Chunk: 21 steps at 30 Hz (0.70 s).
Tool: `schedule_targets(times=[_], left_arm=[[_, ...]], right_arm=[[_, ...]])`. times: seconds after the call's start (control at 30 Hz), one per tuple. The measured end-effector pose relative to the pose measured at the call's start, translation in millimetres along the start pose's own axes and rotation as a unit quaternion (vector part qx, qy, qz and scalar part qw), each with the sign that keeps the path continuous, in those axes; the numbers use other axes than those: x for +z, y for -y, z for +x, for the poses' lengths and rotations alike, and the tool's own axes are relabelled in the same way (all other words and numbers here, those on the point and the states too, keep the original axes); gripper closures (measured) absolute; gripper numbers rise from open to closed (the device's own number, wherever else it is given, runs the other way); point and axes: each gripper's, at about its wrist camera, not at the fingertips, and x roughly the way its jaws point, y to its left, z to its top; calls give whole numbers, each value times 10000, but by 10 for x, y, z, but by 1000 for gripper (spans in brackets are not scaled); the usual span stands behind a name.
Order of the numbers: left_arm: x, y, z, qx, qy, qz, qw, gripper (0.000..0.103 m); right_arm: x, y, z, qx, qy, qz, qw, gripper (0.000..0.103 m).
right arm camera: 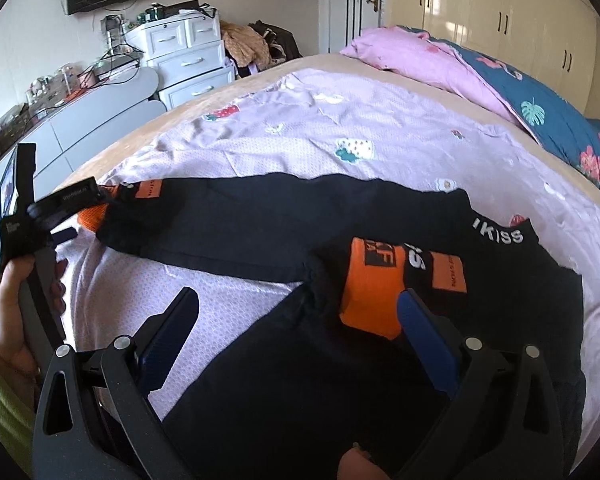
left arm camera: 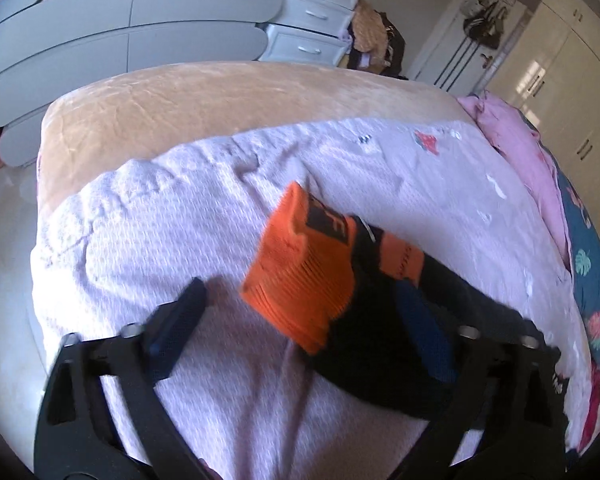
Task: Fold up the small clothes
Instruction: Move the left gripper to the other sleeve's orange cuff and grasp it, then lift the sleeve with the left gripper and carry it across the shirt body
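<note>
A black sweatshirt (right arm camera: 268,232) with orange cuffs lies spread on the lilac bedspread (right arm camera: 300,136). One sleeve stretches to the left, and its orange cuff (left arm camera: 300,272) sits between the jaws of my left gripper (left arm camera: 304,304). That cuff lies against the right finger, while a gap remains at the left finger (left arm camera: 188,308), so the jaws stand open. In the right wrist view a hand holds this left gripper (right arm camera: 80,216) at the sleeve end. My right gripper (right arm camera: 300,312) hovers open over the sweatshirt's body, its right finger beside the other orange cuff (right arm camera: 368,284), which is folded onto the chest.
A pink quilt (right arm camera: 412,56) and a blue floral quilt (right arm camera: 548,112) are piled along the bed's far right. A tan blanket (left arm camera: 220,96) covers the bed's far end. Beyond it stand a grey cabinet (left arm camera: 132,36), white drawers (right arm camera: 188,60) and cream wardrobes (right arm camera: 500,12).
</note>
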Motion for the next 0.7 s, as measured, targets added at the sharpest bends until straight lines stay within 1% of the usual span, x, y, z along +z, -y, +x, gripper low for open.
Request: schedule_targets(times=[0.03, 0.07, 0.1, 0.13, 0.23, 0.4, 0.63, 0.7], left_arm=[[23, -5, -6, -46, 32, -32, 10000, 53], [41, 4, -13, -61, 42, -36, 10000, 68], [59, 20, -27, -99, 51, 0, 9999, 76], [77, 32, -61, -214, 78, 24, 9997, 96], [124, 90, -202, -550, 153, 28, 9984, 97], [200, 305, -542, -1004, 328, 273, 9940, 97], [248, 654, -913, -1419, 499, 478, 9875, 97], [258, 825, -1018, -1557, 537, 548, 9848, 97]], right_arm=[[-13, 25, -1, -6, -8, 23, 10000, 4], [-26, 42, -7, -23, -12, 42, 10000, 4], [-35, 74, -18, -44, -18, 73, 10000, 4], [-44, 101, -26, -51, -17, 103, 9999, 4], [-64, 216, -69, -85, 2, 264, 9996, 4], [-117, 407, -154, -142, 31, 557, 9983, 4], [-224, 707, -362, -208, 131, 1035, 9943, 4], [-252, 779, -427, -204, 179, 1178, 9927, 4]])
